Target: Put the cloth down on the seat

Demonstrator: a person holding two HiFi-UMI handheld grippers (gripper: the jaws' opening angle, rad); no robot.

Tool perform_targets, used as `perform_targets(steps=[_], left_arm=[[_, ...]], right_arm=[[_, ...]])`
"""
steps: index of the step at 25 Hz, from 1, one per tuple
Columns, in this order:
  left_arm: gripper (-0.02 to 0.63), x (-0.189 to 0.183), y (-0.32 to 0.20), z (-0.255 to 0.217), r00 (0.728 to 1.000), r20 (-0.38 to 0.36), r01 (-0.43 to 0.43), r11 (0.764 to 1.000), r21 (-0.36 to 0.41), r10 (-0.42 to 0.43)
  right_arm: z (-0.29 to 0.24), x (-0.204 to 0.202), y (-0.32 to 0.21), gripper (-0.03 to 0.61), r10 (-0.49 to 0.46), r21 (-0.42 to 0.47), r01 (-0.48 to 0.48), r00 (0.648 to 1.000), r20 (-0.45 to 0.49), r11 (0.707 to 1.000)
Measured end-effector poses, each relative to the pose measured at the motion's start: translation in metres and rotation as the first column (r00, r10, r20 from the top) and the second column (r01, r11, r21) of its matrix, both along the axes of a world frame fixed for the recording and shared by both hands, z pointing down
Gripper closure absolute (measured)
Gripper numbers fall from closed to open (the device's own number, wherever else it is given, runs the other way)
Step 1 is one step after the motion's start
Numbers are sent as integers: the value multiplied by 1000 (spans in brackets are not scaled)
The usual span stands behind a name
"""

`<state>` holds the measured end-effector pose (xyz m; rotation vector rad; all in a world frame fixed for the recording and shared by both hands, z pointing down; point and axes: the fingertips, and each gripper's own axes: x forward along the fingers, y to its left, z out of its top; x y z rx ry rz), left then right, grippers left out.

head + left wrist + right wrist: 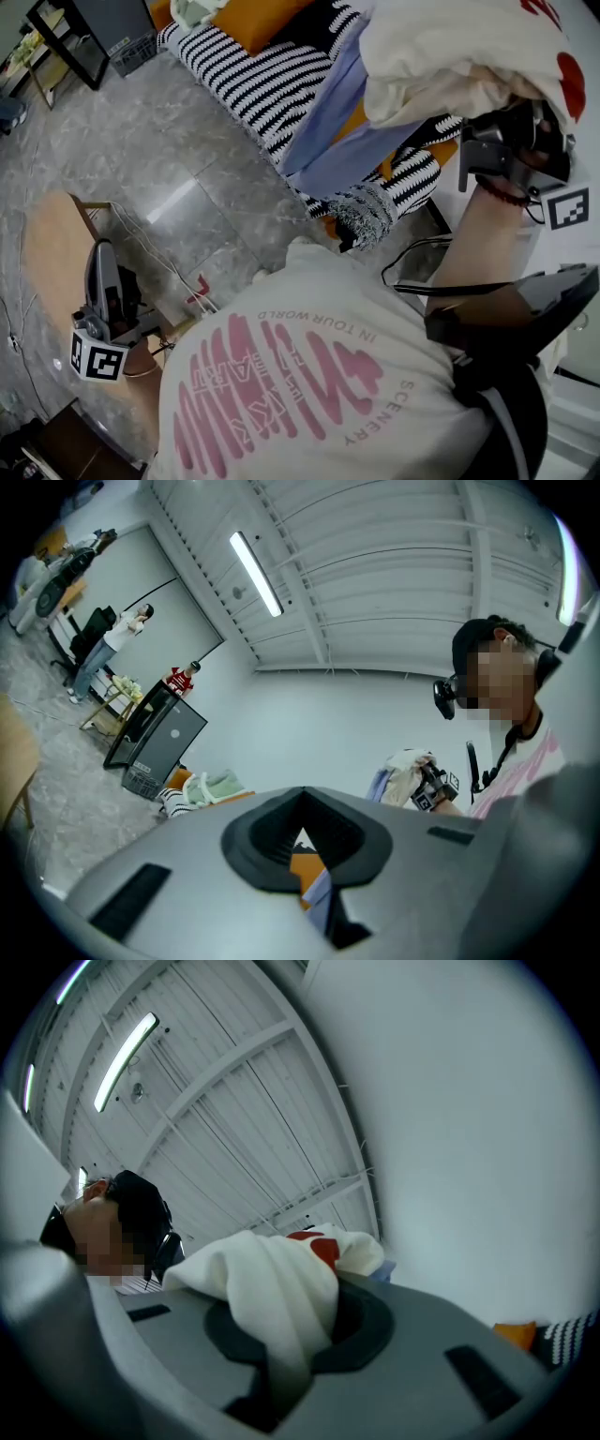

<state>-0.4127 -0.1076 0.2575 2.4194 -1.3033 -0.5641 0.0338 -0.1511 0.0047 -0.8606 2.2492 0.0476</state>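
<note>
My right gripper [487, 117] is raised at the upper right, shut on a cream cloth with red print [450, 52]. A pale blue cloth [337, 141] hangs from the same bundle. The bundle hangs above the seat, a sofa with a black-and-white striped cover [248, 84] and orange cushions [253, 19]. In the right gripper view the cream cloth [272, 1283] fills the slot between the jaws of the right gripper [281, 1344]. My left gripper [101, 272] hangs low at the left, away from the sofa. The left gripper [305, 841] is shut and holds nothing.
A wooden table [52, 248] stands by the left gripper, with cables [155, 258] on the marble floor. A grey knitted piece [366, 214] hangs off the sofa's front. A black cabinet [103, 23] and a grey basket [136, 52] stand beyond the sofa. Other people [117, 639] stand far off.
</note>
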Motion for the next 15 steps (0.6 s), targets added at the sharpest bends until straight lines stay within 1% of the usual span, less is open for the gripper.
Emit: perform_targets(steps=[3,5,7,10,12,15], left_arm=[[604,0,-7,-8,999,-12,46,999,-13,-46],[604,3,-11,-9,997,-5,73,997,-27,-73],[604,8,-7,-7,996,9,87,996,-30,-87],[604,19,1,-4,997,11,82,997,-11,-82],[604,34,-15,-4,997,16,71,997,-15,-71],[604,57,-52,-7,998,36,52,998,-35,-50]], right_arm=[[-2,2,-30,522,-31,-30,31,1000,2,999],[0,5,-47,522,-56,-48,56,998,6,997],[7,9,-46,522,-77,-52,77,997,3,996],[29,17,-30,520,-112,-68,110,993,-32,992],[49,28,-46,520,-130,-116,122,990,-57,986],[82,49,-86,520,-119,-223,96,988,-95,970]])
